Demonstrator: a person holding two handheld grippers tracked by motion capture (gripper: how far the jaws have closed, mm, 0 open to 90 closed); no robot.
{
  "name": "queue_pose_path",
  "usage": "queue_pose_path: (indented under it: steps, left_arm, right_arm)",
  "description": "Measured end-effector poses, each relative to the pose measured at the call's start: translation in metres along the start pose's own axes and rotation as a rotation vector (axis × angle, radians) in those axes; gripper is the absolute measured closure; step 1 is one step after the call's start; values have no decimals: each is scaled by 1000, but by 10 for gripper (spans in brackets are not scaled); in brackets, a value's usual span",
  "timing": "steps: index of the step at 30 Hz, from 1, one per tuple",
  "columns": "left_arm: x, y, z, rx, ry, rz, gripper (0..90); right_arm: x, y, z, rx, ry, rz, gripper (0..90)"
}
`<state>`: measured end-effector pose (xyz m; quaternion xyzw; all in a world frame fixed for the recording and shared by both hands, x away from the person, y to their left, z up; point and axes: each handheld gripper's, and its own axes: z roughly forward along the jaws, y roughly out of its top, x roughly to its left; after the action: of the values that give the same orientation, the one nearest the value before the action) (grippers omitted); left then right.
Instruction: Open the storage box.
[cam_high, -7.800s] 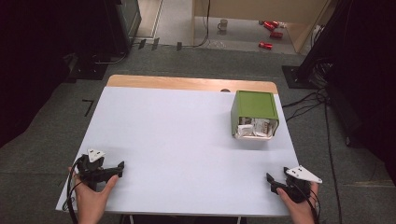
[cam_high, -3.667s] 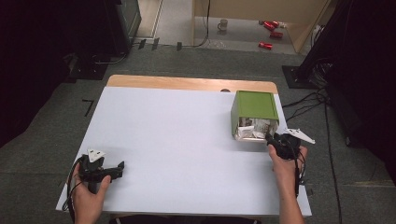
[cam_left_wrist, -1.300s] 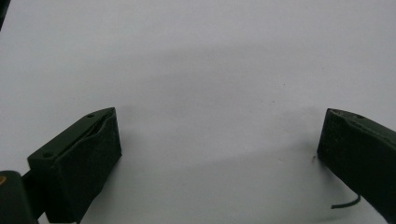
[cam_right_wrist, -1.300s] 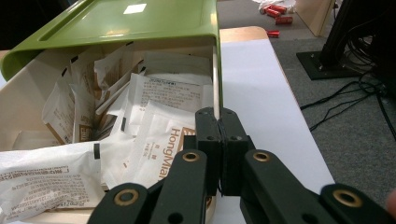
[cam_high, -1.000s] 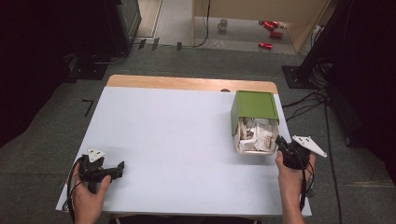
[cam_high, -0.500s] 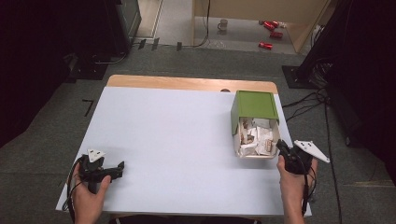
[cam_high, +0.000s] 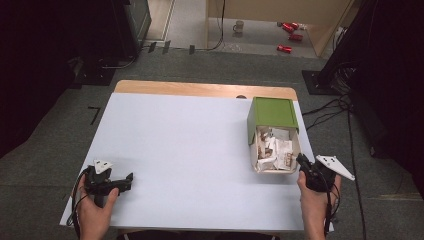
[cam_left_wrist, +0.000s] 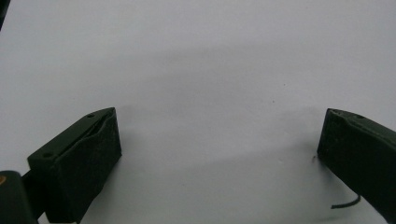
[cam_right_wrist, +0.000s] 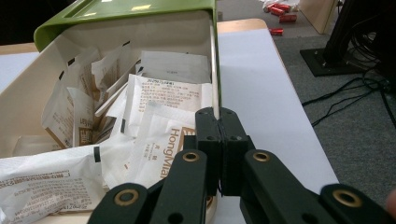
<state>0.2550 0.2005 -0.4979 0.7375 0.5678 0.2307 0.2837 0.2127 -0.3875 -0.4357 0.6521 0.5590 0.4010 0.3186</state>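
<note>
Pinching the rim of the cream drawer (cam_right_wrist: 212, 60), the right gripper (cam_right_wrist: 219, 126) is clenched; sachets (cam_right_wrist: 159, 107) are showing, drawer partly out of the green sleeve (cam_high: 272, 111); left gripper (cam_left_wrist: 219, 140) is lying released.

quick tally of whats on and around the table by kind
green box with packets: 1
grippers: 2, left, right
mug on floor: 1
red cans on floor: 3
total: 7
</note>
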Motion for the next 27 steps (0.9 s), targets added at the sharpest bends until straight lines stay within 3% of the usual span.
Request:
queue_pose_path:
  steps: [27]
  left_arm:
    - [0,0,0,0,0,0,0]
  right_arm:
    - [0,-9,-9,-22,10,-2,885]
